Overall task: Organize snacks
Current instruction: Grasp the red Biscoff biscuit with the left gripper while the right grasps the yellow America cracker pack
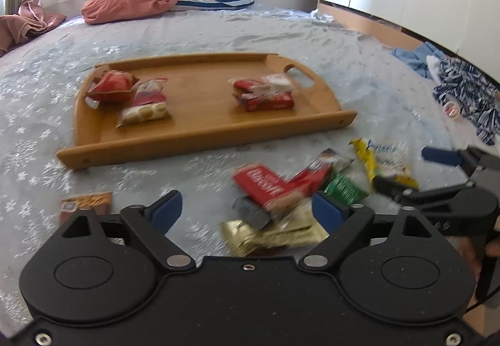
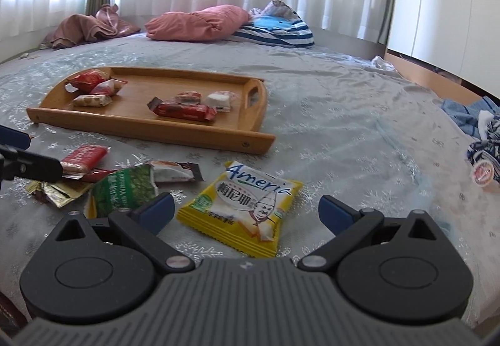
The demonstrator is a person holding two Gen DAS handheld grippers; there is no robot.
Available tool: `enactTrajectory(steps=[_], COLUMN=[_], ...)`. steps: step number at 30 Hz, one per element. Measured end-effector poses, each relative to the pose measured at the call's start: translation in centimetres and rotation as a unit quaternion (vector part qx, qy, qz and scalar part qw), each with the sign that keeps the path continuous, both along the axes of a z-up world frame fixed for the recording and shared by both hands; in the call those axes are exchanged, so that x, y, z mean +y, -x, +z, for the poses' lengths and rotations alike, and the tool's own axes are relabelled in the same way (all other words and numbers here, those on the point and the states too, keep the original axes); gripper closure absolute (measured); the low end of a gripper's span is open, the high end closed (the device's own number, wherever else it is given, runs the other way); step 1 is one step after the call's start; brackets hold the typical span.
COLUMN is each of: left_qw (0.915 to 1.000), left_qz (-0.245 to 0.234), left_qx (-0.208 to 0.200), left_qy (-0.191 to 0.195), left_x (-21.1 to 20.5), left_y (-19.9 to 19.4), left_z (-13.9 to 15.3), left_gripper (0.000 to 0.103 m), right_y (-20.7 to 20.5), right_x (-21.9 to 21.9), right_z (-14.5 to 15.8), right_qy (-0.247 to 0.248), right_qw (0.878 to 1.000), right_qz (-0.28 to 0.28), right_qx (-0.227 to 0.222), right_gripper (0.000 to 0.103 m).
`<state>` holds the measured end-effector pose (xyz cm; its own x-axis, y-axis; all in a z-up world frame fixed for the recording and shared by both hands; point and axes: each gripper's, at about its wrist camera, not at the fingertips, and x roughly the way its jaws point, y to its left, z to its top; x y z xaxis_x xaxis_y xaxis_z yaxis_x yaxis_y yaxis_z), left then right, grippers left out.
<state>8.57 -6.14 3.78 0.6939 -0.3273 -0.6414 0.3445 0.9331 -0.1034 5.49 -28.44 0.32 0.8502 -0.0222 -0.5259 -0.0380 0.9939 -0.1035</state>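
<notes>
Left wrist view: left gripper (image 1: pixel 242 207) jaws spread wide, gripping nothing, over blurred loose snacks (image 1: pixel 275 205) on the bed (image 1: pixel 343 43).
Tray (image 1: pixel 206 140): centre frame, packets inside.
Right wrist view: right gripper (image 2: pixel 245 210) jaws wide apart, empty; yellow packet (image 2: pixel 242 207) lies between them, lower centre.

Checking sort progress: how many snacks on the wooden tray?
6. Left end of tray: red packet, red-white packet, biscuit packet. Near the handle end: long red bar, small reddish packet, white packet. They overlap, so one might be hidden.
</notes>
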Motion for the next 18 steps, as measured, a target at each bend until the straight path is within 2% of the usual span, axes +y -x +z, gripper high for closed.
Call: enactTrajectory(steps=[3, 6, 7, 9, 13, 15, 16, 18], left_qw=[0.9999, 0.9991, 0.9985, 0.9971, 0.9965, 0.9965, 0.9965, 0.9965], left_qz=[0.002, 0.01, 0.012, 0.017, 0.026, 0.027, 0.027, 0.028], left_qx=[0.005, 0.03, 0.042, 0.064, 0.068, 0.066, 0.066, 0.067], left_qy=[0.013, 0.028, 0.034, 0.039, 0.04, 0.043, 0.044, 0.043], left_x=[-0.7, -1.4, -1.6, -1.9, -2.3, -2.3, -2.2, -2.1], left_y=[-1.1, -2.5, -3.0, -3.7, -4.0, -3.8, -3.8, -3.9], left_z=[0.1, 0.0, -0.2, -0.7, -1.0, -0.9, -0.8, -0.7], left_gripper=[0.032, 0.042, 0.051, 0.062, 0.065, 0.072, 0.081, 0.083], right_y=[-0.4, -0.9, -1.1, -1.5, -2.2, -2.6, -2.8, -3.3], right_x=[0.0, 0.1, 0.1, 0.2, 0.7, 0.9, 0.9, 0.8], right_z=[-0.2, -0.4, -0.4, -0.4, -0.4, -0.3, -0.3, -0.1], right_qy=[-0.002, -0.006, -0.008, -0.014, -0.015, -0.018, -0.022, -0.036], right_qw=[1.0, 1.0, 1.0, 0.999, 0.999, 0.997, 0.997, 0.994], right_qz=[-0.008, -0.019, -0.022, -0.027, -0.04, -0.05, -0.055, -0.065], right_qx=[0.005, 0.013, 0.015, 0.021, 0.033, 0.047, 0.056, 0.075], right_gripper=[0.0, 0.0, 0.0, 0.0, 0.001, 0.004, 0.006, 0.008])
